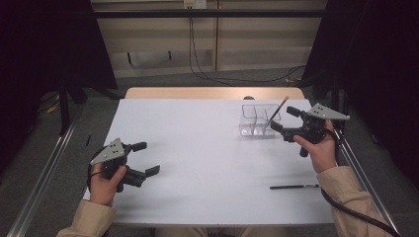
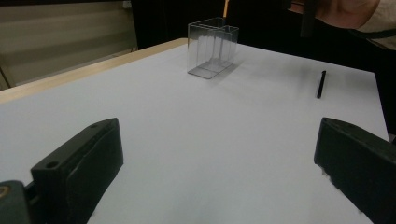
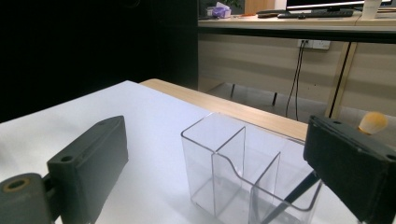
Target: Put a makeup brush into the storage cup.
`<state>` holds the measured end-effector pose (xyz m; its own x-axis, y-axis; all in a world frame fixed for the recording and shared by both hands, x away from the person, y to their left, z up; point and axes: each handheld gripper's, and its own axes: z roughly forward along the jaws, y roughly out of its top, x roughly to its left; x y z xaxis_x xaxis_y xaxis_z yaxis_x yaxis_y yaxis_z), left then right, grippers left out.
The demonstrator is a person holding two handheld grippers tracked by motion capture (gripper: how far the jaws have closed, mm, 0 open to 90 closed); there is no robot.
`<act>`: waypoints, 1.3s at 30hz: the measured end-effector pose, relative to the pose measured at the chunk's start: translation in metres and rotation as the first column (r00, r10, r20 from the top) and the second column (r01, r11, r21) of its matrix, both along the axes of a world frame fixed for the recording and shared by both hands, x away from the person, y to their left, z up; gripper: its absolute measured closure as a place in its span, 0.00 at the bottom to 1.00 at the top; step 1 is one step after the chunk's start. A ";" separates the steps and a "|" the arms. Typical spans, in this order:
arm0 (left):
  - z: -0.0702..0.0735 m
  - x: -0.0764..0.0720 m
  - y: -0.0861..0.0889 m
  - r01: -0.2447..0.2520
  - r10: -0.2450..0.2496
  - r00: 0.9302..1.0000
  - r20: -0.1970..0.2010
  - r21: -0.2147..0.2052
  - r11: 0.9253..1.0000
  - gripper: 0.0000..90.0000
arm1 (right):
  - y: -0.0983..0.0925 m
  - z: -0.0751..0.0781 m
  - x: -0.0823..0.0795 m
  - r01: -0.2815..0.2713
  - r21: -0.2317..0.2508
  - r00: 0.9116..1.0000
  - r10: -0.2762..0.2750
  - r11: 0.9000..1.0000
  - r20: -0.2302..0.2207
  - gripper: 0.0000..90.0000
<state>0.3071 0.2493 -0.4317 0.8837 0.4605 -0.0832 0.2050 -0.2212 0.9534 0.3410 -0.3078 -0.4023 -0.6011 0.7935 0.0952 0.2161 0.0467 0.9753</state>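
A clear plastic organizer [image 1: 256,120] with several compartments stands at the table's far right. A slim brush [image 1: 279,107] with a pale tip leans in its right-hand compartment. My right gripper [image 1: 283,118] hovers right beside that end of the organizer with its jaws wide apart and nothing pressed between them. In the right gripper view the organizer [image 3: 224,163] sits between the jaws and the brush head [image 3: 372,122] pokes up behind the right jaw. My left gripper [image 1: 146,158] rests open at the near left, holding nothing. A black pen [image 1: 294,187] lies near the front right.
The white table [image 1: 197,148] has a wooden strip along its far edge. Metal rails run along both sides. In the left gripper view the organizer [image 2: 212,49] and pen [image 2: 321,84] lie far ahead, with the person's other hand [image 2: 348,9] at the top right.
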 end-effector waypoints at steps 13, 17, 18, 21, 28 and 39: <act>0.000 0.000 0.000 0.005 -0.005 1.000 -0.001 -0.001 1.000 0.01 | -0.006 0.000 -0.017 -0.014 -0.023 1.000 0.014 1.000 0.011 0.05; 0.000 0.000 0.000 0.003 -0.003 1.000 -0.001 0.001 1.000 0.01 | -0.008 -0.001 -0.022 -0.015 -0.025 1.000 0.015 1.000 0.011 0.05; 0.000 0.000 0.000 0.003 -0.003 1.000 0.002 0.001 1.000 0.01 | -0.009 -0.001 -0.023 -0.016 -0.026 1.000 0.016 1.000 0.010 0.05; 0.000 0.000 0.000 0.004 -0.004 1.000 0.001 -0.002 1.000 0.01 | -0.010 -0.002 -0.026 -0.017 -0.022 1.000 0.017 1.000 0.010 0.05; 0.001 -0.001 0.000 0.000 0.000 1.000 0.001 0.000 1.000 0.01 | -0.014 -0.003 -0.033 -0.015 -0.027 1.000 0.016 1.000 0.015 0.04; 0.001 -0.001 0.000 -0.001 0.001 1.000 0.000 0.003 1.000 0.01 | -0.023 -0.010 -0.047 -0.008 -0.035 1.000 0.009 0.999 0.005 0.04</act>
<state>0.3062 0.2489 -0.4310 0.8832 0.4617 -0.0821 0.2055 -0.2237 0.9527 0.2945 -0.3312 -0.4122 -0.6083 0.7911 0.0640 0.2105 0.0831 0.9741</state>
